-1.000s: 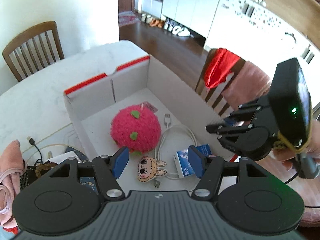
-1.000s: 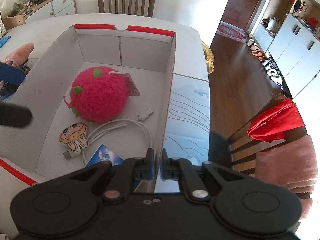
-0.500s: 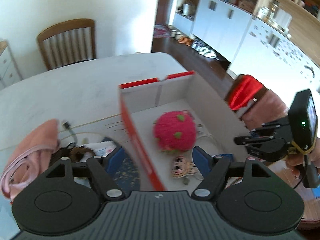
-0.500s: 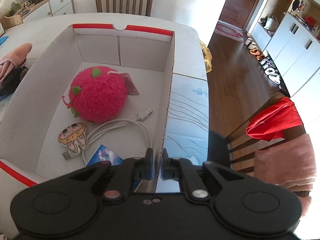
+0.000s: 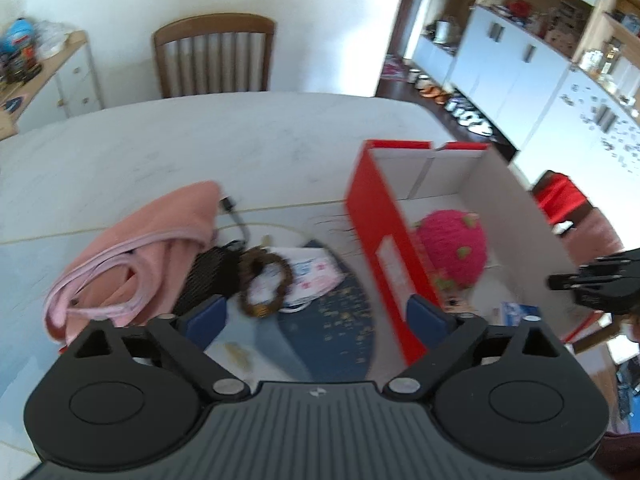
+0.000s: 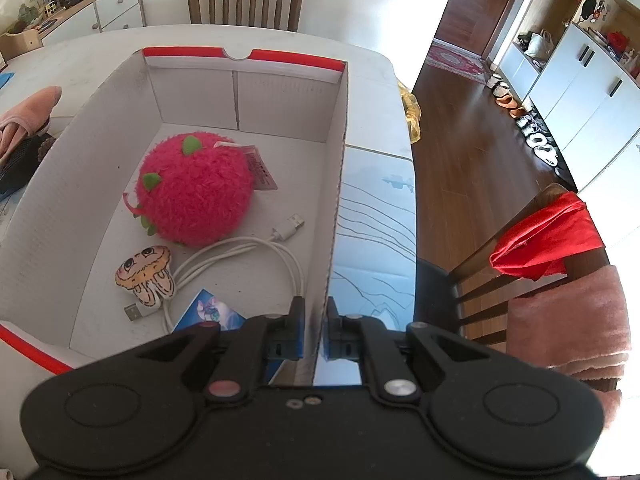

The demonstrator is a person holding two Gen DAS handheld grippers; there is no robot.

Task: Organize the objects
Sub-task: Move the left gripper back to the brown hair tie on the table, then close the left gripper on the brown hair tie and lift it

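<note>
A red cardboard box (image 5: 384, 236) with a white inside (image 6: 280, 92) stands on the table. In it lie a pink plush fruit (image 6: 196, 190), a white cable (image 6: 256, 256), a cartoon charm (image 6: 146, 276) and a blue packet (image 6: 210, 310). My right gripper (image 6: 314, 330) is shut on the box's right wall (image 6: 336, 200); it also shows in the left wrist view (image 5: 592, 280). My left gripper (image 5: 316, 316) is open and empty, above a brown hair tie (image 5: 264, 280), a white tissue pack (image 5: 312, 272), a black mesh pouch (image 5: 208, 272) and a pink cloth (image 5: 140, 248) left of the box.
A blue placemat (image 5: 328, 332) lies under the loose items. A black cable (image 5: 236, 216) runs behind them. A wooden chair (image 5: 212, 56) stands at the far side of the table. Another chair with red and pink cloths (image 6: 548, 236) stands right of the table.
My left gripper has swung left, from over the box interior to over the loose items beside the box. The right gripper has stayed clamped on the box wall.
</note>
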